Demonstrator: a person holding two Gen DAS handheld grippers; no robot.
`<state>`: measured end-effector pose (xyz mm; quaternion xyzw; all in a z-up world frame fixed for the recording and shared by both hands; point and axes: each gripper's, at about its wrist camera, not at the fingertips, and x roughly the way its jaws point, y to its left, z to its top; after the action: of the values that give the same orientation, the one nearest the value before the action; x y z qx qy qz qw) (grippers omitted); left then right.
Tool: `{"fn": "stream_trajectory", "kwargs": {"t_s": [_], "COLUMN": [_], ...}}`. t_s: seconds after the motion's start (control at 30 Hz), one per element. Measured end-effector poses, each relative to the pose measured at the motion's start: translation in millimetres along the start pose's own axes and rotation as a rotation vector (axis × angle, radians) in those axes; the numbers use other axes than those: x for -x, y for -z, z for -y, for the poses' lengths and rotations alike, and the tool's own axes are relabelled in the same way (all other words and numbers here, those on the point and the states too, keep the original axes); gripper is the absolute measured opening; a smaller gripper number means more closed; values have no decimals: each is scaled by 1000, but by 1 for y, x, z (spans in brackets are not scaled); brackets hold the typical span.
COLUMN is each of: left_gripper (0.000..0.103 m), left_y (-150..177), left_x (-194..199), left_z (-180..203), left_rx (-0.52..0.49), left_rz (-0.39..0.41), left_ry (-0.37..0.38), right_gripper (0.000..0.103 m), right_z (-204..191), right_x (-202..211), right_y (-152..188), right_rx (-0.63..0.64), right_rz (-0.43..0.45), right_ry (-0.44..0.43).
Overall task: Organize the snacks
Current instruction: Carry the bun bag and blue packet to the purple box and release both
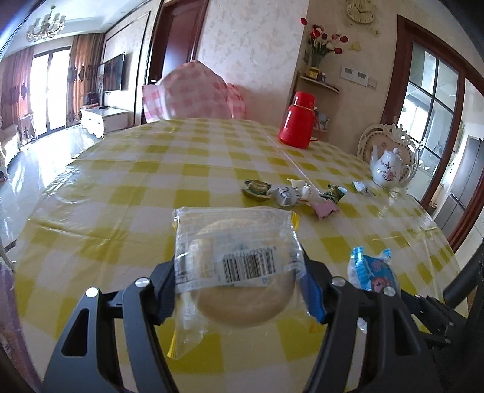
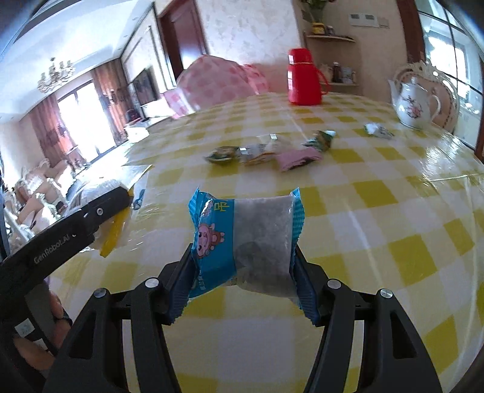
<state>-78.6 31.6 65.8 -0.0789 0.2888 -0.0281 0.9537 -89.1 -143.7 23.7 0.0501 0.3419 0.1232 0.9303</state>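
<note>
Left claw [image 1: 239, 290] is clamped on a clear-wrapped round pastry [image 1: 242, 272], right claw [image 2: 242, 281] on a blue snack pack [image 2: 245, 238], both above the desk [image 2: 378, 241]. Only the right view shows a hand [image 2: 57, 314].

A table [image 1: 127, 181] under a yellow-and-white checked cover fills the lower field. At its far edge, toward 1 o'clock, stands a red thermos jug [image 1: 299, 121]; at 2 o'clock, a white floral teapot [image 1: 390, 167], with an ornate white chair back [image 1: 378, 133] just behind it. At 12 o'clock, pink checked cushions [image 1: 196, 90]. Upper wall: clock [image 1: 360, 12], vase of red flowers [image 1: 320, 39]. At 10 o'clock: chandelier [image 1: 45, 25], television [image 1: 113, 72].
</note>
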Motion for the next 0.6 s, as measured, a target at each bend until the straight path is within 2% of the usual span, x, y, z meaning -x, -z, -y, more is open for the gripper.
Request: {"fn": "stream_trajectory", "kwargs": {"t_s": [0.3,0.6], "left_gripper": [67,67], "left_y": [18,39], "left_x": [65,130], "left_z": [-35,-133], "left_rx": [-42,31], "left_rz": [31,58], "left_ry": [-42,-163], "right_gripper": [59,59], "right_z": [-60,-141], "right_x": [16,26], "right_y": [32,61], "right_rx": [71,220], "right_rz": [-32,-48], "right_ry": [-114,-203]}}
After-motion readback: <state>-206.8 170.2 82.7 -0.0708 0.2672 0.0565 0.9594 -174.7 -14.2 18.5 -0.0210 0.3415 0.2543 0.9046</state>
